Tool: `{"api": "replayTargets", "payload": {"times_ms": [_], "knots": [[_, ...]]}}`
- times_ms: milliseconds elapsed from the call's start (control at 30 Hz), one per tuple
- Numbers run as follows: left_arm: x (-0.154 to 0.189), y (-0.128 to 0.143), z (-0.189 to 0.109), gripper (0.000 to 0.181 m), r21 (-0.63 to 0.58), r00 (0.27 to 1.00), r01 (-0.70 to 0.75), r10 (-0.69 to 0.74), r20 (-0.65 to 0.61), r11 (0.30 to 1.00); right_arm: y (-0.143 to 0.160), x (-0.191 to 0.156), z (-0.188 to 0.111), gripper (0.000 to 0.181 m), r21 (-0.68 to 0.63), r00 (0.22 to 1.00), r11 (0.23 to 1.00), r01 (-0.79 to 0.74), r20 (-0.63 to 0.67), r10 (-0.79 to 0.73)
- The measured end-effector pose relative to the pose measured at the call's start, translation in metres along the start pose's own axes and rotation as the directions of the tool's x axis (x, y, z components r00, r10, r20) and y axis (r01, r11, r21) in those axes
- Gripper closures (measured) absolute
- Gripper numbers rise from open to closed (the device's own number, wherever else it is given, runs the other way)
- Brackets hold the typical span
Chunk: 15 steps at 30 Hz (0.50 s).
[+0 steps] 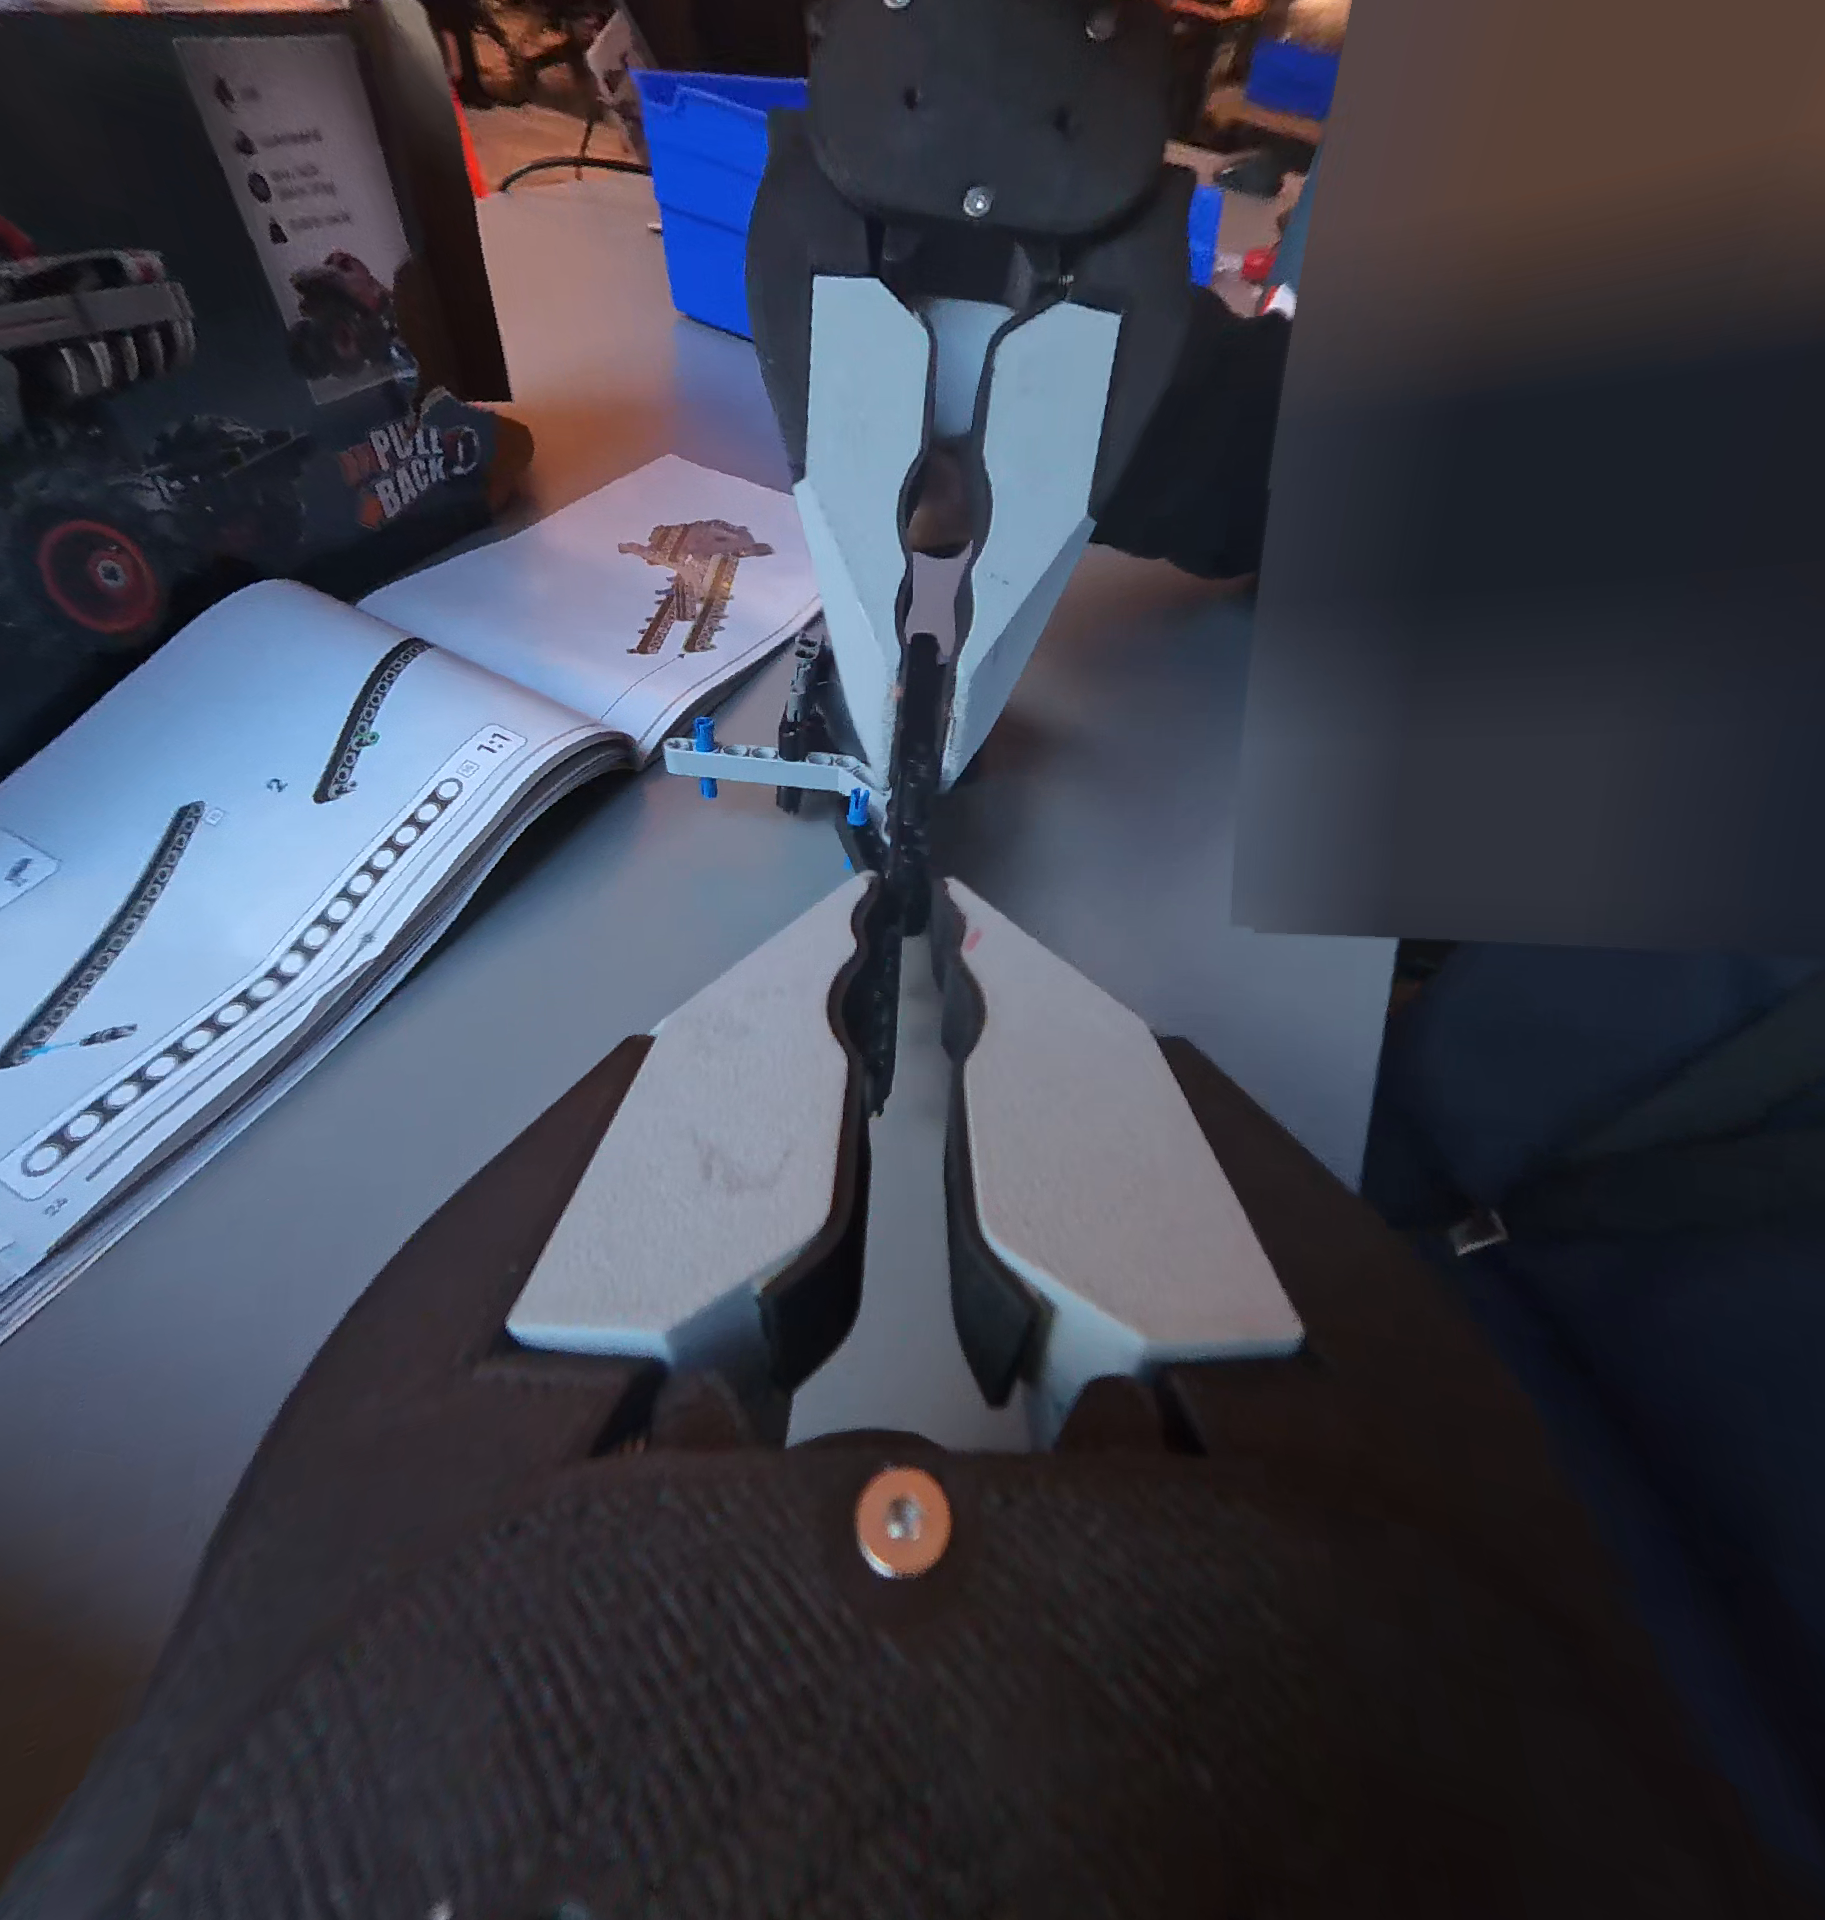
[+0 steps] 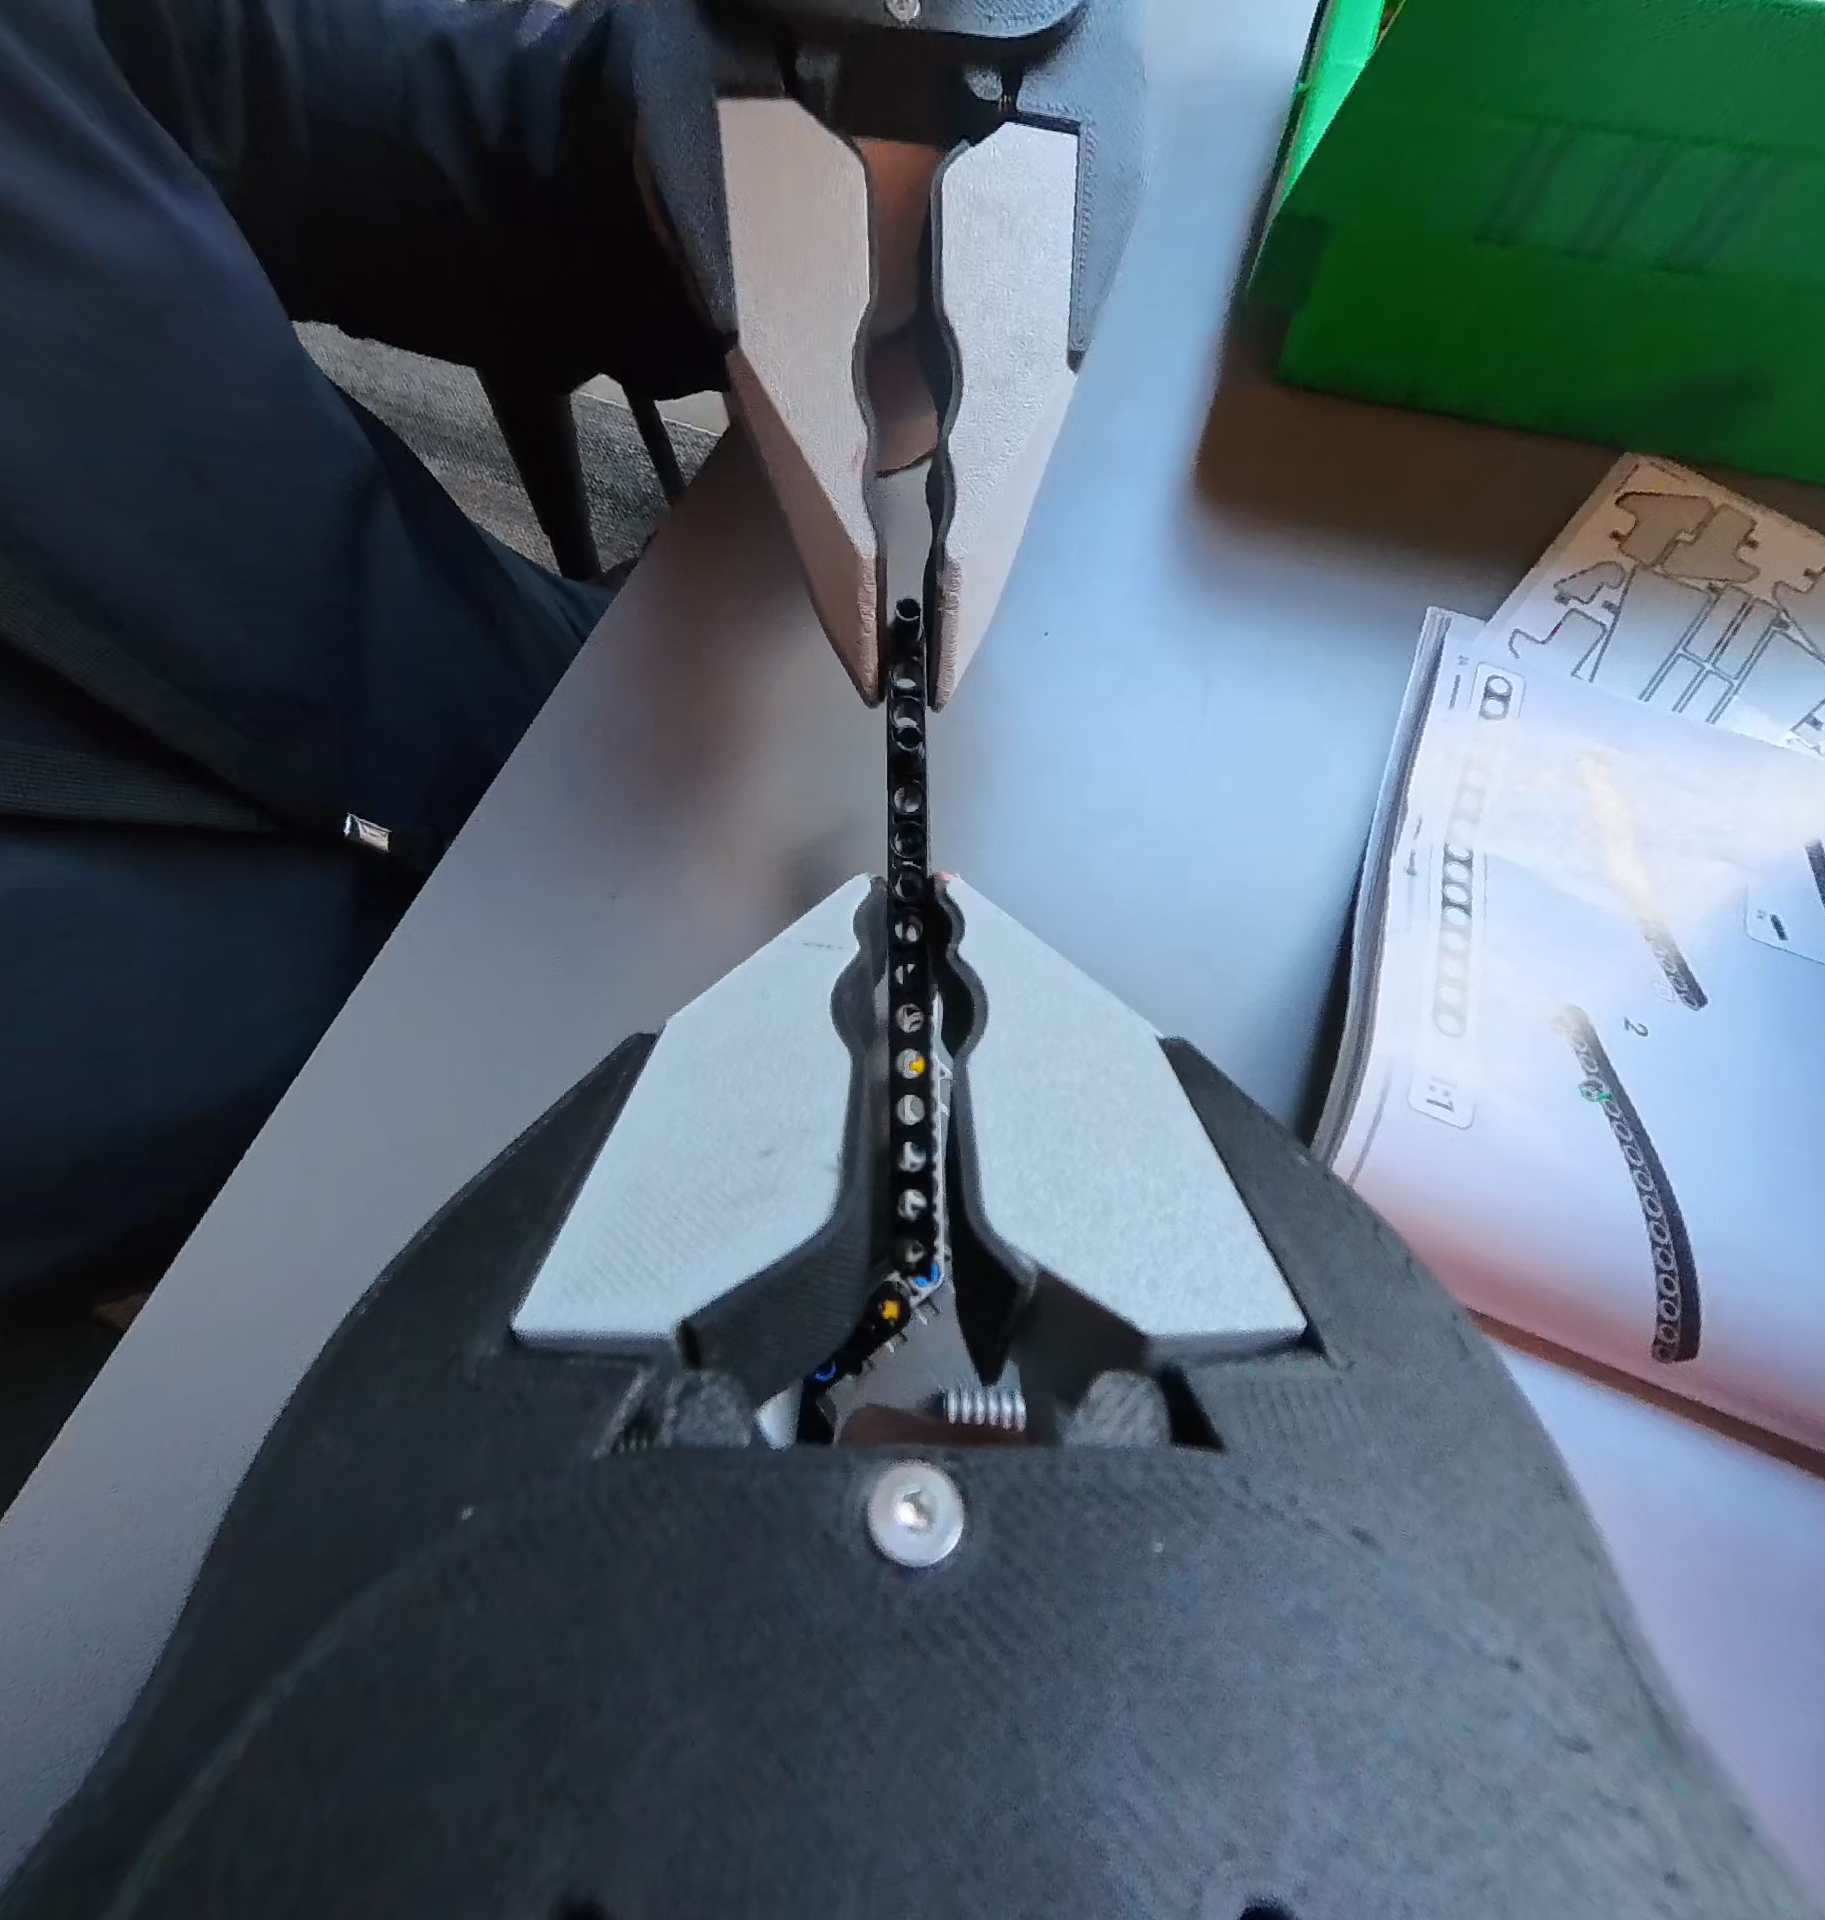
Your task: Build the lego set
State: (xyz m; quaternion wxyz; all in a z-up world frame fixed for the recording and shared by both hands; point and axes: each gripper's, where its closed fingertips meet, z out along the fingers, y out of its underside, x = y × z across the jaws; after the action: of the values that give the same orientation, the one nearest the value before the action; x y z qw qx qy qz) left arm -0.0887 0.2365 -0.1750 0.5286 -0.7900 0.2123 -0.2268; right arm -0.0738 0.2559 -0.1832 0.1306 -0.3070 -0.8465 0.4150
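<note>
A long black beam with holes spans between my two grippers above the grey table. My right gripper is shut on it; the beam runs back between its fingers to a small part with yellow and blue pins. My left gripper is shut on the other end of the beam. The left gripper shows opposite in the right wrist view, the right gripper in the left wrist view. A light grey beam with blue pins sticks out sideways by the right gripper's tips.
An open instruction booklet lies on the table, also in the right wrist view. The set's box and a blue bin stand behind. A green box is far right. A person's dark clothing is beside the table edge. My two grippers' fingertips are within a few centimetres of each other.
</note>
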Motion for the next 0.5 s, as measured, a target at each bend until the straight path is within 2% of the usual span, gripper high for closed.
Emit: {"api": "replayTargets", "payload": {"times_ms": [167,500], "knots": [[0.001,0.0021,0.0013,0.175,-0.011,0.998,-0.044,0.044,0.035,0.999,0.0014,0.0006,0.0001,0.177,-0.014,1.0,1.0,0.01,-0.009,-0.01],[0.0003,0.0027,0.0005,0.175,0.006,0.999,-0.039,0.039,0.031,0.999,-0.0037,0.0005,0.0042,0.176,0.001,0.999,1.0,0.03,-0.024,-0.03]]}}
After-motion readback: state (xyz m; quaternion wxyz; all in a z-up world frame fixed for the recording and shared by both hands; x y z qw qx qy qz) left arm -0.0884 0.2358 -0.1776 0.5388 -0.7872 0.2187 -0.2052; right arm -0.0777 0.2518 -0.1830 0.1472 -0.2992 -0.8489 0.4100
